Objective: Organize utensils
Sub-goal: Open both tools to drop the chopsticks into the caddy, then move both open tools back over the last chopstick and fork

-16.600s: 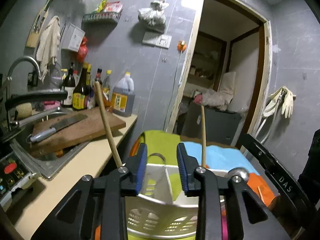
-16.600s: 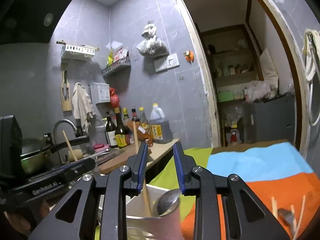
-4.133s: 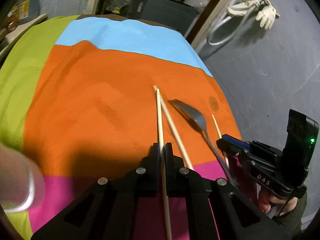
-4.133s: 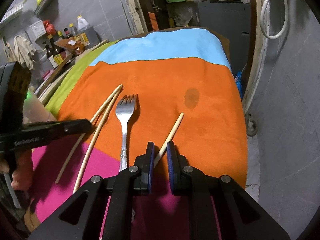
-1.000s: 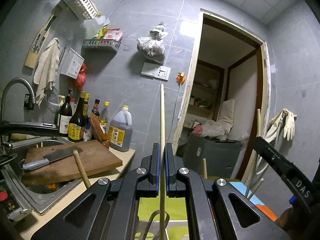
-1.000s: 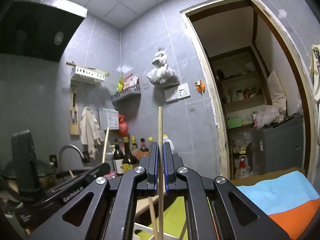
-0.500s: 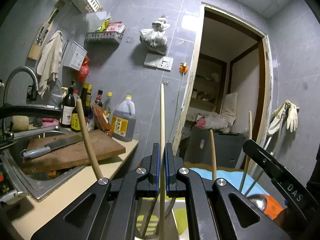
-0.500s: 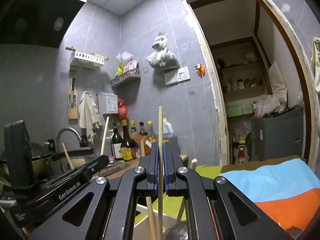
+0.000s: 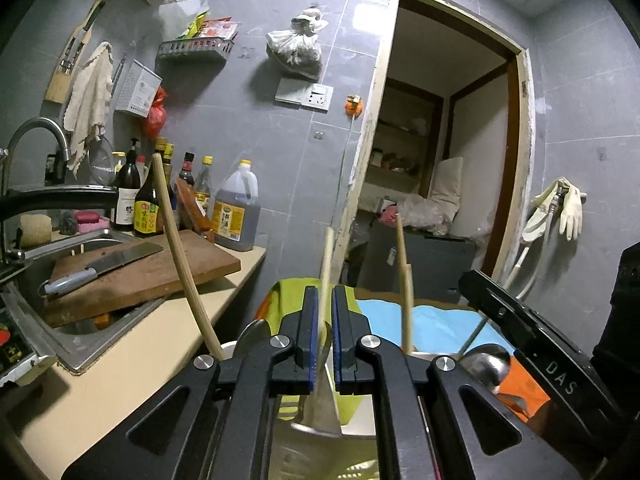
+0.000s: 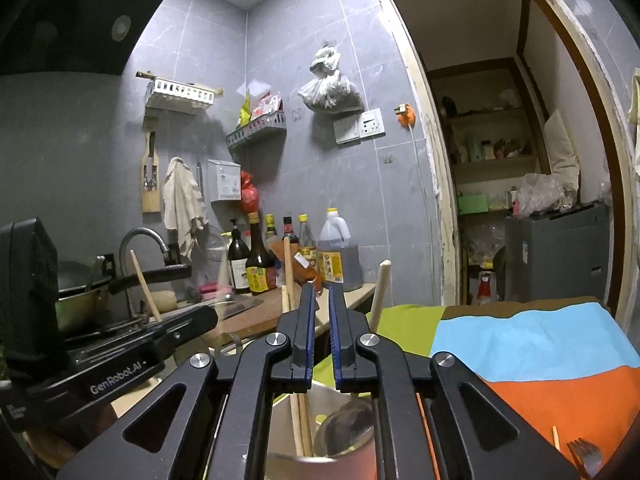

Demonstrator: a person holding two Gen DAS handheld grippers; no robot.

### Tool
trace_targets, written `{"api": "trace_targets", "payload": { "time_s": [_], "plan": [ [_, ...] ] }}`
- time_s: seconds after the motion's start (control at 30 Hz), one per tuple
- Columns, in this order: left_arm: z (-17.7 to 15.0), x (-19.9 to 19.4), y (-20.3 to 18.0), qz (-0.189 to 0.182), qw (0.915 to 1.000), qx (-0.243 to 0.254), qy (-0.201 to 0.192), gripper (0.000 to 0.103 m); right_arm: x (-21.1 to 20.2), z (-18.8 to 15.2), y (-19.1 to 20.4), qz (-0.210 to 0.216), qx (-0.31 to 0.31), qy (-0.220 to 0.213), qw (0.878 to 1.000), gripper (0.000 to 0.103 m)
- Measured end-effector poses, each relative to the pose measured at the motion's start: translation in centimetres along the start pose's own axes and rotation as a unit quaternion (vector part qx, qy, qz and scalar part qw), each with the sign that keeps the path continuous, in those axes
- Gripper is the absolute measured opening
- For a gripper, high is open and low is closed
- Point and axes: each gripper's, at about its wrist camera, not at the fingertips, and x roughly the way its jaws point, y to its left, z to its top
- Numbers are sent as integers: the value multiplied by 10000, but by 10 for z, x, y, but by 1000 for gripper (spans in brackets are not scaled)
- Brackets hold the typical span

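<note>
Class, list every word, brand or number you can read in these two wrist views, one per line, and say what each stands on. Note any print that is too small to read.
"DAS" – on the right gripper, seen from the left wrist.
"GenRobot.AI" – on the left gripper, seen from the right wrist.
Bottle labels and jug label – printed, too small to read.
Packets on the wall rack – unreadable.

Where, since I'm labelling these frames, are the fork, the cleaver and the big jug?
fork (image 10: 583,453): right wrist view, on its tines.
cleaver (image 9: 120,258): left wrist view, on its blade.
jug (image 9: 236,216): left wrist view, on its labelled body.
</note>
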Motion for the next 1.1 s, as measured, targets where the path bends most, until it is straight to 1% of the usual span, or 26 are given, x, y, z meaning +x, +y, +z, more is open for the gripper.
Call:
{"api": "trace_targets", "payload": {
  "time_s": [0.07, 0.1, 0.13, 0.17, 0.27, 0.3, 0.33, 0.37, 0.4, 0.43, 0.5, 0.57, 0.6, 0.63, 0.7, 0.73, 0.77, 0.87, 0.93, 1.1],
  "plan": [
    [2, -3, -2, -24, 10000, 13, -7, 8, -5, 2, -1, -13, -16, -16, 10000, 10],
    [3, -5, -3, -35, 10000, 9, -19, 11, -7, 4, -2, -21, -19, -32, 10000, 13],
    [4, -6, -4, -50, 10000, 0, -36, 15, -11, 6, -3, -36, -26, -55, 10000, 18],
    [6, -9, -6, -79, 10000, -15, -56, 17, -13, 8, -4, -52, -23, -70, 10000, 21],
    [12, -14, -12, -121, 9999, -35, -116, 26, -25, 16, -10, -113, -40, -99, 9999, 23],
    [14, -16, -15, -132, 9998, -20, -125, 31, -29, 18, -12, -143, -77, -111, 9998, 26],
    [16, -18, -17, -160, 9998, -9, -128, 36, -33, 20, -13, -171, -117, -123, 9997, 32],
    [19, -20, -20, -190, 9997, 2, -123, 39, -39, 23, -16, -211, -167, -146, 9995, 36],
    [21, -22, -23, -219, 9997, 11, -114, 44, -45, 25, -19, -245, -196, -175, 9994, 45],
    [22, -23, -25, -244, 9996, 7, -108, 49, -51, 27, -23, -281, -212, -206, 9992, 51],
    [25, -25, -32, -322, 9994, -9, -81, 57, -64, 32, -32, -428, -260, -237, 9985, 54],
    [27, -27, -39, -370, 9993, -10, -65, 63, -76, 35, -41, -583, -270, -262, 9976, 63],
    [27, -28, -42, -400, 9992, 0, -60, 69, -81, 37, -45, -630, -257, -292, 9973, 71],
    [28, -29, -47, -431, 9991, 21, -50, 77, -87, 37, -49, -682, -248, -319, 9968, 76],
    [27, -29, -56, -503, 9987, 67, -14, 84, -101, 39, -58, -832, -260, -383, 9955, 81],
    [26, -30, -61, -605, 9981, 89, -9, 87, -106, 40, -61, -878, -275, -400, 9950, 83],
    [25, -30, -65, -656, 9978, 111, 2, 88, -113, 41, -65, -963, -308, -418, 9940, 85],
    [20, -32, -80, -812, 9965, 192, 35, 93, -128, 41, -74, -1125, -369, -392, 9922, 94],
    [17, -32, -91, -909, 9955, 247, 49, 97, -136, 40, -79, -1193, -387, -371, 9914, 102],
    [5, -31, -121, -1114, 9926, 464, 164, 98, -157, 34, -94, -1402, -437, -255, 9888, 103]
  ]
}}
